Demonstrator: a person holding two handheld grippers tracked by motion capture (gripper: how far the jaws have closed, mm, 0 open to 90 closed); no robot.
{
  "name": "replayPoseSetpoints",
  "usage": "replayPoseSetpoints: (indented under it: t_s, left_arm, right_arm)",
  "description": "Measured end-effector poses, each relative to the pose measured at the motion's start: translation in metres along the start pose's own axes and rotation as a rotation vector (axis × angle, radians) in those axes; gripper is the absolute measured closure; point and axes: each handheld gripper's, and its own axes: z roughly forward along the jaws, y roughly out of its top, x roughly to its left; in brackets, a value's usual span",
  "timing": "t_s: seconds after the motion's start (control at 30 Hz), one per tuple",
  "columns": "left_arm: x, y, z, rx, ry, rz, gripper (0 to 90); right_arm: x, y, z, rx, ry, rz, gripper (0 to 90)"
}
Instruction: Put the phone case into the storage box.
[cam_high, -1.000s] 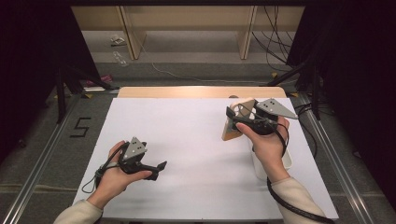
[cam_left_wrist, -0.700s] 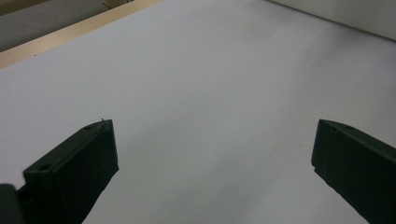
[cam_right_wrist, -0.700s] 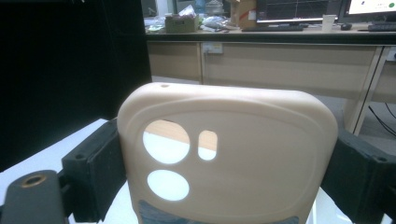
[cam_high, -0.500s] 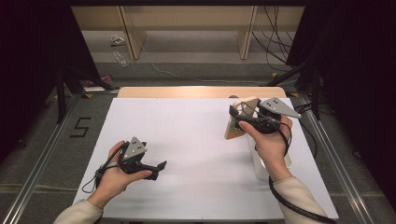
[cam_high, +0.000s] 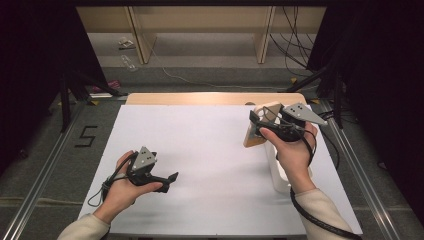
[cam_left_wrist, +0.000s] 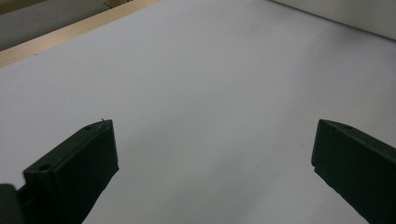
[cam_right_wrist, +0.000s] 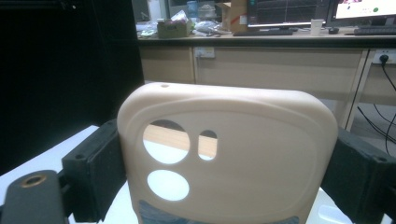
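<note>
A beige phone case (cam_right_wrist: 243, 140) with camera cut-outs stands upright between the two black jaws of my right gripper (cam_right_wrist: 227, 156), which press on its side edges. In the high view this gripper (cam_high: 256, 121) holds the case (cam_high: 256, 136) above the right side of the white table (cam_high: 200, 150). My left gripper (cam_high: 170, 179) rests low over the table's front left, pointing right. Its jaws stand wide apart in the left gripper view (cam_left_wrist: 212, 149), with nothing but bare white surface between them.
A white object (cam_high: 276, 172) lies on the table below my right hand, partly hidden by the wrist. A wooden strip (cam_high: 210, 98) runs along the table's far edge. Metal rails (cam_high: 45, 165) flank the table, and cables lie on the floor beyond.
My right gripper has drifted slightly to the right with the case still in it. The left gripper has stayed where it was.
</note>
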Motion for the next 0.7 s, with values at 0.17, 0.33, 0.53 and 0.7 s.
replayPoseSetpoints:
  t_s: [0.17,0.33,0.53,0.7]
  left_arm:
    - [0.0002,0.0001,0.0000,-0.001,0.003,0.000,0.0]
    - [0.0004,0.0001,0.0000,-0.001,0.003,-0.002,0.0]
    - [0.0007,0.0000,0.0000,-0.002,0.001,-0.004,0.1]
    - [0.0007,0.0001,-0.0001,-0.003,0.003,-0.004,0.1]
  right_arm:
    - [-0.0014,0.0006,-0.0008,-0.001,-0.006,0.001,11.9]
    - [-0.0036,0.0023,-0.0023,-0.007,-0.011,0.005,12.0]
    - [-0.0058,0.0036,-0.0036,-0.012,-0.018,0.008,12.0]
    - [-0.0074,0.0046,-0.0047,-0.013,-0.023,0.010,12.0]
